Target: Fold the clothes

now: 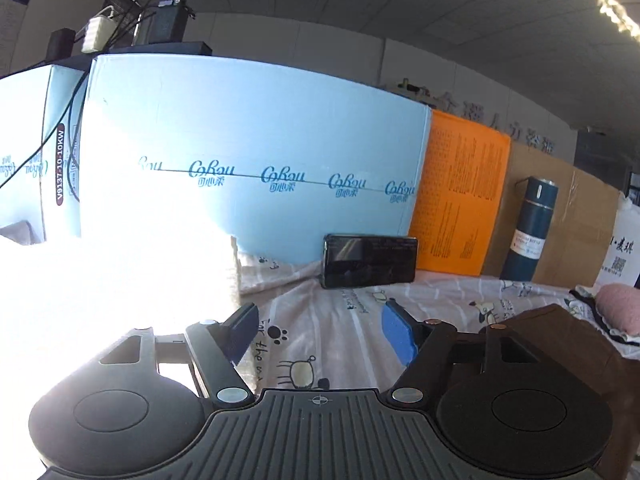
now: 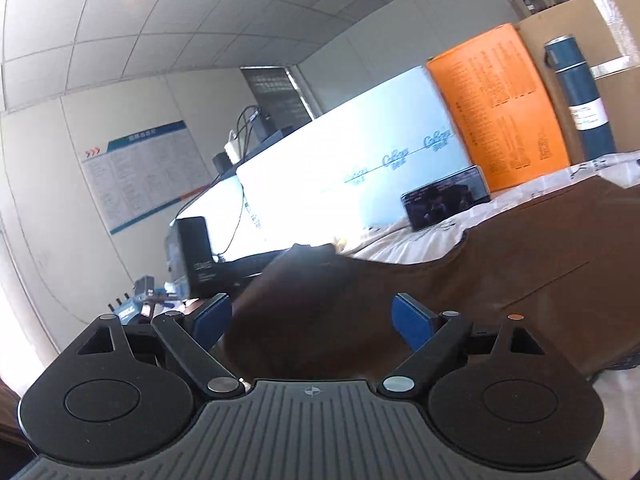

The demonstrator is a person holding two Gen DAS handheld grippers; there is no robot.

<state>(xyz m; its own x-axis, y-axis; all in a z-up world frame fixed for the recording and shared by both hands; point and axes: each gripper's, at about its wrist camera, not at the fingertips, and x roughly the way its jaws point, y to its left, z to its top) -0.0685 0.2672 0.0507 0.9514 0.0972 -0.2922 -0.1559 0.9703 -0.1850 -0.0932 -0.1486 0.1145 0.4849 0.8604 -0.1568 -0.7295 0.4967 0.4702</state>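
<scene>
A dark brown garment (image 2: 480,264) lies spread on the cartoon-print sheet (image 1: 352,320); in the left wrist view its edge (image 1: 560,344) shows at the right. My right gripper (image 2: 312,320) is open, its blue pads on either side of a raised part of the brown cloth, not closed on it. My left gripper (image 1: 318,332) is open and empty over the printed sheet, left of the brown garment. A pink garment (image 1: 620,308) lies at the far right.
A phone (image 1: 370,260) leans against a light blue box (image 1: 260,152) at the back. An orange sheet (image 1: 460,192), a cardboard box and a blue flask (image 1: 528,228) stand to the right. Strong glare hides the left side. A black speaker (image 2: 196,248) stands far left.
</scene>
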